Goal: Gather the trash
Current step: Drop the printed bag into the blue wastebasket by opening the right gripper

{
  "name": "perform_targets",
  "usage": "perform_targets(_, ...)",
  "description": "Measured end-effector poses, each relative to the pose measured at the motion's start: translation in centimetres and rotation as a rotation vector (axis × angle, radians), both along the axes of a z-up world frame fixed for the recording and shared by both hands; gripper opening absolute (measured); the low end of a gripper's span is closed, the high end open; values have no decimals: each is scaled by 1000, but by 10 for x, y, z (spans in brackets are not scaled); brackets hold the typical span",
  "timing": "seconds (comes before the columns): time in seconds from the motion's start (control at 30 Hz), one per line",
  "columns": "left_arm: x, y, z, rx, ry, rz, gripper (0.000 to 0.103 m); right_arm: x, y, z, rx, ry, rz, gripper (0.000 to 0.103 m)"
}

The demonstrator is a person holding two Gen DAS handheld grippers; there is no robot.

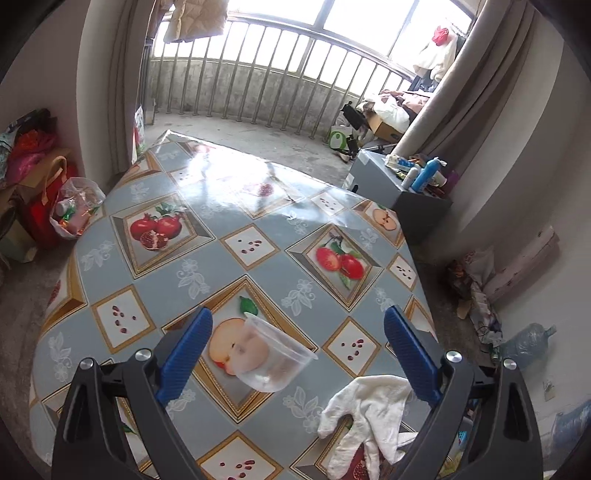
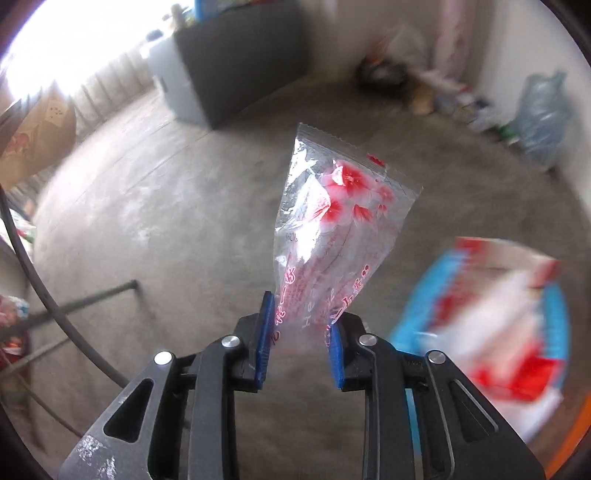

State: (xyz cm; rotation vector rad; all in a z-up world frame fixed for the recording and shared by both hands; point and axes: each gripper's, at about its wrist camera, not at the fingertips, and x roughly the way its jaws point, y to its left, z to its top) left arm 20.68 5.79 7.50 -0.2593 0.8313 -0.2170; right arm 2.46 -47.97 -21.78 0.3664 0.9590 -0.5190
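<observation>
The right gripper (image 2: 301, 328) has its jaws pinching a clear flowery plastic bag (image 2: 332, 221), the left gripper (image 1: 299, 345) (jaws wide) has none, and a clear plastic cup (image 1: 273, 356) waits low on the tabletop (image 1: 221, 206).

Daylit from the window (image 1: 332, 22), blown out white. Strong glare across the far end of the table (image 1: 221, 166). Left wrist view sharp; right wrist view motion-blurred, worst on the bag (image 2: 491, 332) at right. Fisheye bending and dark corners in both.
</observation>
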Motion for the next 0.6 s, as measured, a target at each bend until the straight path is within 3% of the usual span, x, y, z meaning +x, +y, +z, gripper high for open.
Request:
perform_targets(0.13,-7,-2,-6,-67,-10,-45,92,-48,-36,-3,-162,185,-138,39)
perform_targets(0.17,-9,-2,-6,-91,-12,-52,92,-54,-44,-11,-190,224,-162,47)
perform_targets(0.23,-16,-2,-3,-132,-22,-60,92,-62,-57,-32,-181,340,-191,50)
perform_targets(0.3,-26,-1,6,-169,-43,-74,92,-74,-65,-51,-130,370,-219,67)
perform_targets(0.33,-32,0,12,-179,-61,-81,92,-74,-69,-56,-105,392,-230,71)
perform_targets(0.5,-67,10,38,-196,-150,-99,92,-95,-77,-36,11,291,-313,80)
perform_targets(0.6,-86,20,45,-215,-170,-95,93,-114,-87,-9,32,170,-317,86)
